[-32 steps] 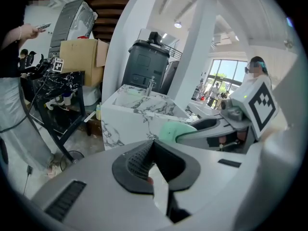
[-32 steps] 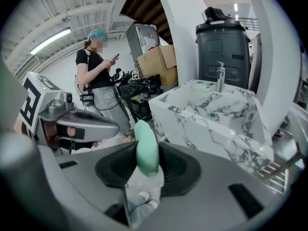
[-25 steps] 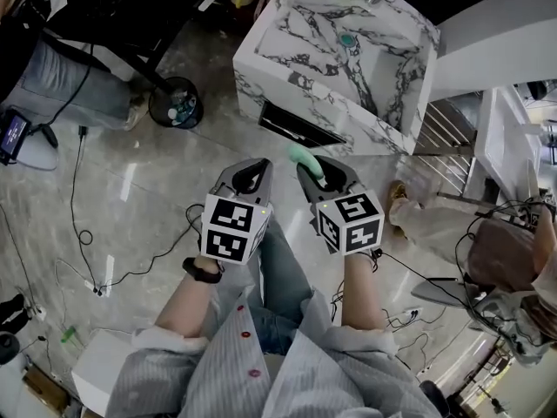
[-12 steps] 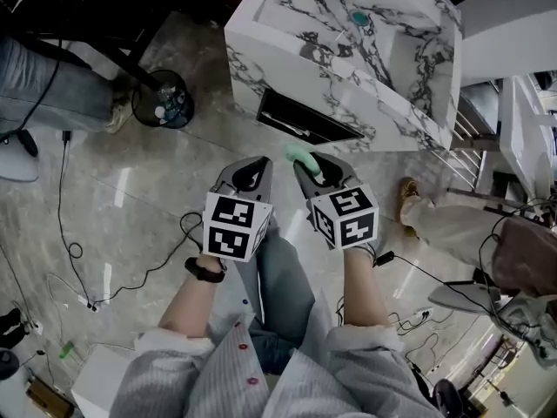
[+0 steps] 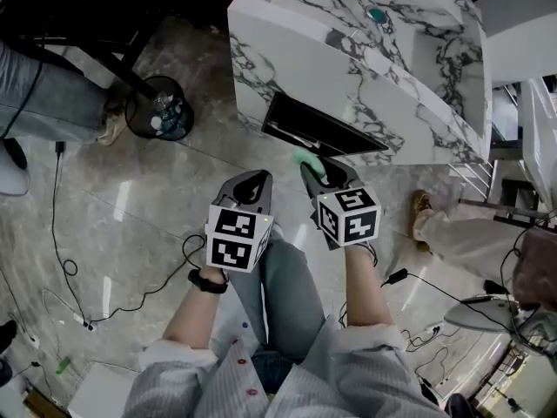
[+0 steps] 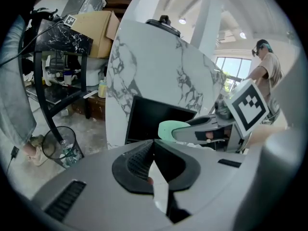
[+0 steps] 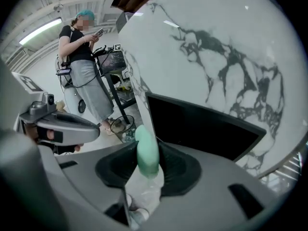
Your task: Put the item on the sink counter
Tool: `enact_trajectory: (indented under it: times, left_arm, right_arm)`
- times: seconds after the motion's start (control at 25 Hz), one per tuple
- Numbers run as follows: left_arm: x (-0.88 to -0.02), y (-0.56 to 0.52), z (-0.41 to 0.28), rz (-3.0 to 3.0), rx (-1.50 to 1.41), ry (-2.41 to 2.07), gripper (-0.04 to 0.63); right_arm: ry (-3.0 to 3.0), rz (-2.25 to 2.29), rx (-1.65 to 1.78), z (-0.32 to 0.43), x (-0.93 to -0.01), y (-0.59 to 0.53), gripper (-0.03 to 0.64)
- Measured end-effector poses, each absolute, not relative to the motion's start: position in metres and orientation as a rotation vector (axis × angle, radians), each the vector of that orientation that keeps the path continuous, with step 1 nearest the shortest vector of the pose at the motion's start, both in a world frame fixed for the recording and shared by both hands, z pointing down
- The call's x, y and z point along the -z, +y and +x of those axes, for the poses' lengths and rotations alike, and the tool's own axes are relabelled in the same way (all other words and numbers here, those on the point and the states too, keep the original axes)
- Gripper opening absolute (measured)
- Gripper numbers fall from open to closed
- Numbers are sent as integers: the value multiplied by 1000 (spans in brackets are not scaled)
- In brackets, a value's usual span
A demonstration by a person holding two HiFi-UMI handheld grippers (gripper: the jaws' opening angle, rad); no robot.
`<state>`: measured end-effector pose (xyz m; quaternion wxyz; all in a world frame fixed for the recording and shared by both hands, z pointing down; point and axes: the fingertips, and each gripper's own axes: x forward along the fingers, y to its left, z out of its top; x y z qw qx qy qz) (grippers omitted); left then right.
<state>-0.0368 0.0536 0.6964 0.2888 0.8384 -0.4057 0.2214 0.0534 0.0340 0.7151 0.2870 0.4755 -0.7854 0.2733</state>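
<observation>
My right gripper with jaws clamped on the mint-green item, held in front of the marble sink unit, my left gripper just beside it, jaws closed, empty

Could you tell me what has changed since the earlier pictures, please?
The left gripper and right gripper have drawn closer to the sink cabinet; the green item is now in front of its dark opening. Nothing was taken or let go: the right gripper stays shut on the green item, the left gripper shut and empty.
</observation>
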Motion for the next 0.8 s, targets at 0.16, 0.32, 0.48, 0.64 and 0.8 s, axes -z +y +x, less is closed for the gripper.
enact_trajectory:
  times: [0.16, 0.32, 0.48, 0.64, 0.8]
  left_arm:
    - [-714, 46, -38, 2254, -594, -1085, 15]
    - [-726, 40, -41, 2277, -590, -1095, 15]
    - [-747, 41, -46, 2252, -608, -1090, 15]
    - [-763, 39, -37, 2254, -627, -1064, 15]
    - [-769, 33, -34, 2266, -626, -1060, 15]
  right_arm:
    - [-2079, 1309, -704, 60, -745, 17, 133]
    - [-2042, 1383, -706, 76, -774, -1, 133]
    - [-2023, 1456, -643, 85, -792, -18, 133]
    - [-2023, 1525, -616, 96, -801, -42, 133]
    - [-1997, 1600, -575, 108, -813, -66, 133]
